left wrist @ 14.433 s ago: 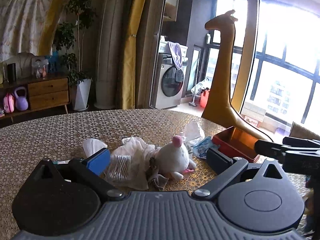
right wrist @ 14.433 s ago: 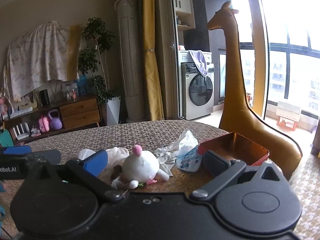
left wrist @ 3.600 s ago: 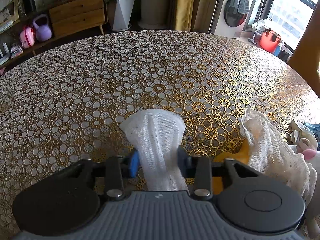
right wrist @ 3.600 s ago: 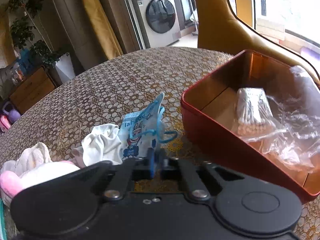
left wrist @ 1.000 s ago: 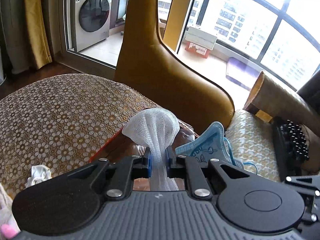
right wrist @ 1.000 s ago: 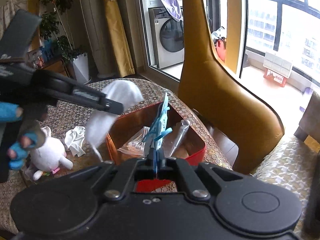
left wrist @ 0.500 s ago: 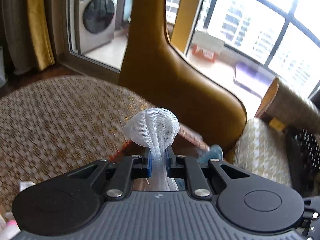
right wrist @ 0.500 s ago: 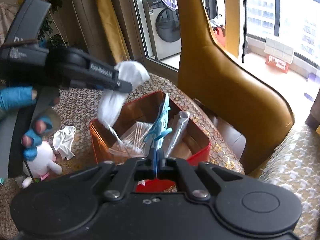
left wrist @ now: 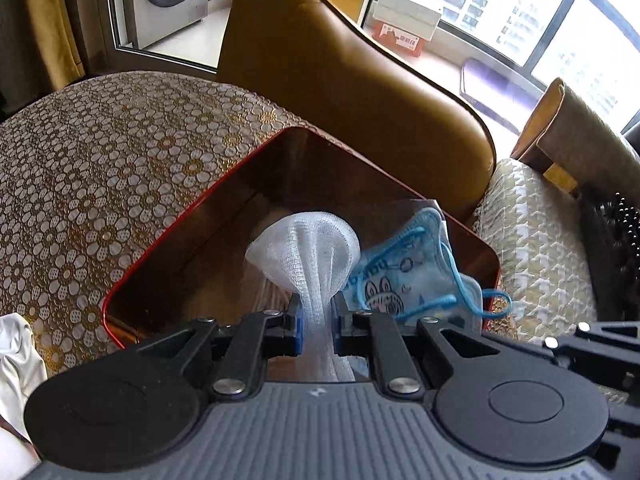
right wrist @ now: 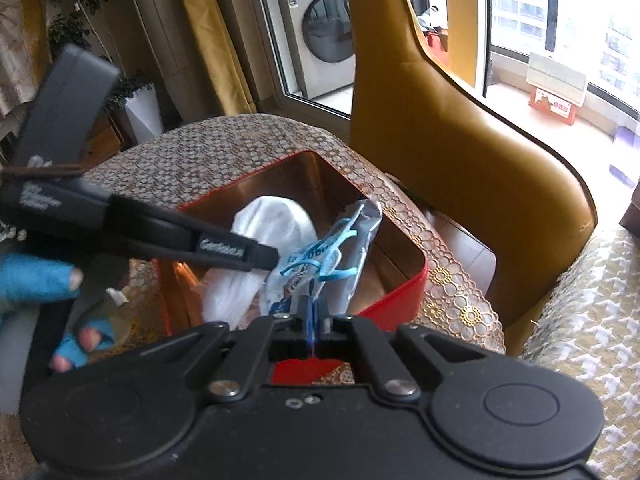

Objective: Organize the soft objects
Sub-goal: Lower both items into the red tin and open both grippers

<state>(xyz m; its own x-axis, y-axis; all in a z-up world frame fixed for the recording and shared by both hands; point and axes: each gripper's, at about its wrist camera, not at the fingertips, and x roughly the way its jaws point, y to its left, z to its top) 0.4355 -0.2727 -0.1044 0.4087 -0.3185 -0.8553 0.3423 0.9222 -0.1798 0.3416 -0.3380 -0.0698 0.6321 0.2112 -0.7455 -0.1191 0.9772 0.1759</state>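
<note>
1. The round table (left wrist: 100,168), under a gold flower-patterned cloth, fills the 9 to 12 o'clock part of the left wrist view.
2. A tan giraffe figure (left wrist: 340,80) rises behind the table at 12 to 1 o'clock.
3. The red box (left wrist: 160,236) sits at the table's edge, its copper-coloured inside open to both cameras.
4. The left gripper (left wrist: 318,320) hangs over the box, clenched on the white mesh pouch (left wrist: 308,244), which fans out above the fingers. In the right wrist view the pouch (right wrist: 276,216) lies inside the box's rim.
5. The right gripper (right wrist: 315,322) is clamped tight on the blue child's mask (right wrist: 308,268), held above the box's near wall; from the left camera the mask (left wrist: 404,276) sits at 3 o'clock of the pouch, touching it.
6. A white cloth (left wrist: 16,356) lies on the table at 8 o'clock.
</note>
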